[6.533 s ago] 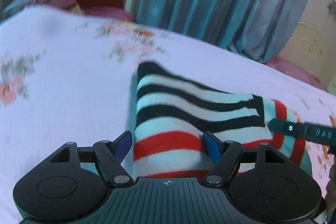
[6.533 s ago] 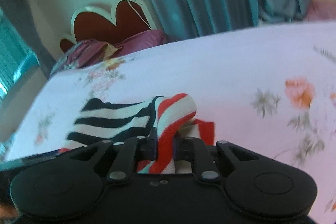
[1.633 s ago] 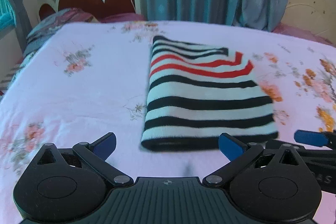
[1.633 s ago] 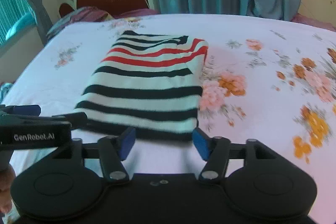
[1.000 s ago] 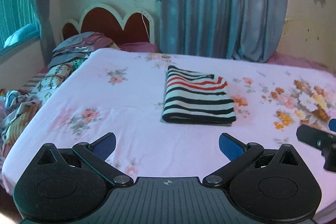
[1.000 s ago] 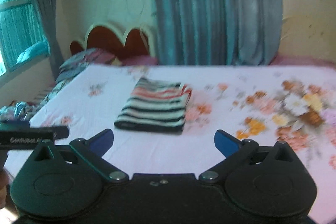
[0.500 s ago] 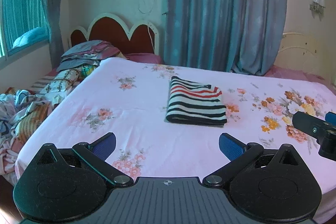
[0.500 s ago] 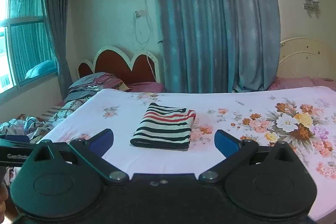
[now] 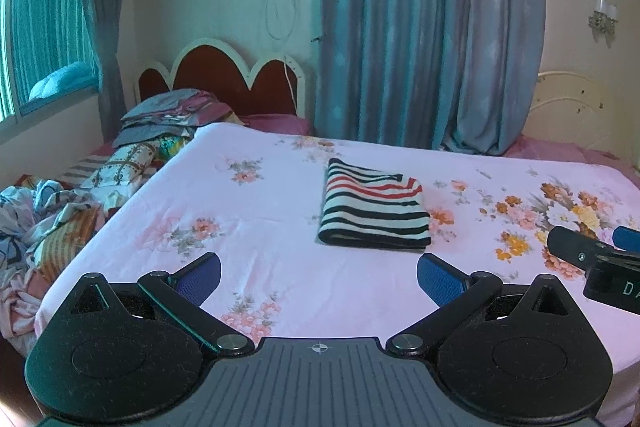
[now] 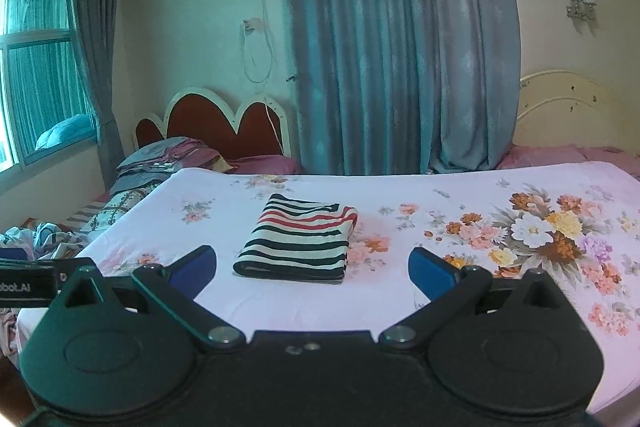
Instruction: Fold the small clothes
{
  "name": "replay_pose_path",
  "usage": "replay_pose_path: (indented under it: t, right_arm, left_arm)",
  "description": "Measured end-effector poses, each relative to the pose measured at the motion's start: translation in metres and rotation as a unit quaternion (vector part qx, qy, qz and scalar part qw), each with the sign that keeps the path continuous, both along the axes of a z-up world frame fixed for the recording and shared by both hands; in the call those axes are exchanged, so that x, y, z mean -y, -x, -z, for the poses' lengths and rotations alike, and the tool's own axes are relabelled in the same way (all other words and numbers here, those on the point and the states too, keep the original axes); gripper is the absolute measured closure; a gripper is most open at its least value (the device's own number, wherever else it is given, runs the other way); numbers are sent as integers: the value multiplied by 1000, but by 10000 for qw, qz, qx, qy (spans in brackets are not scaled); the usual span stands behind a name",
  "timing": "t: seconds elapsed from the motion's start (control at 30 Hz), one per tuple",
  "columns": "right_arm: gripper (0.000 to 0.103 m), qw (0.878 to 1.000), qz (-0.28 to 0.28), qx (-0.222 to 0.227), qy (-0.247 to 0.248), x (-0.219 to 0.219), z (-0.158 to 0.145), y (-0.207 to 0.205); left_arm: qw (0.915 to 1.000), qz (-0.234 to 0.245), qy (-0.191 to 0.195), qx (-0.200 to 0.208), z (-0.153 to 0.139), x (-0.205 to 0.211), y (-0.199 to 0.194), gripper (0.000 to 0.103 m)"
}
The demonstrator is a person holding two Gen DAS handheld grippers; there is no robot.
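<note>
A striped garment (image 9: 374,213) in black, white and red lies folded into a neat rectangle on the pink floral bed sheet (image 9: 280,211). The right wrist view shows the same striped garment (image 10: 298,243) on the pink floral bed sheet (image 10: 440,195). My left gripper (image 9: 319,277) is open and empty, held well back from the garment, above the bed's near edge. My right gripper (image 10: 312,269) is open and empty too, equally far back. Each gripper's tip shows at the side edge of the other's view.
A heap of loose clothes (image 9: 44,215) lies left of the bed, with folded bedding (image 9: 168,115) by the scalloped headboard (image 9: 224,83). Grey-blue curtains (image 10: 400,39) hang behind. A second bed's cream headboard (image 10: 572,115) stands at the right.
Both grippers let go of the garment, opened wide and pulled far back from it. The garment now lies folded flat in the middle of the bed.
</note>
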State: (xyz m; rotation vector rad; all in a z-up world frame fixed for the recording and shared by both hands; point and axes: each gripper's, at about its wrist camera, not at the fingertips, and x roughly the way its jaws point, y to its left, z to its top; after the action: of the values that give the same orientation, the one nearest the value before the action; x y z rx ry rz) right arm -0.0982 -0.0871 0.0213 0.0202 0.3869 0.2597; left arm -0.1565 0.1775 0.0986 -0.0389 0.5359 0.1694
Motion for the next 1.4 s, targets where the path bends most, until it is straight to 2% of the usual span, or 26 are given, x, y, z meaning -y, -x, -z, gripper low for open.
replay_pose_path:
  t: [1.4]
  right_arm:
    - [1, 9999, -78, -100, 30, -3, 5, -2]
  left_arm:
    - [9999, -88, -20, -96, 6, 2, -6, 0]
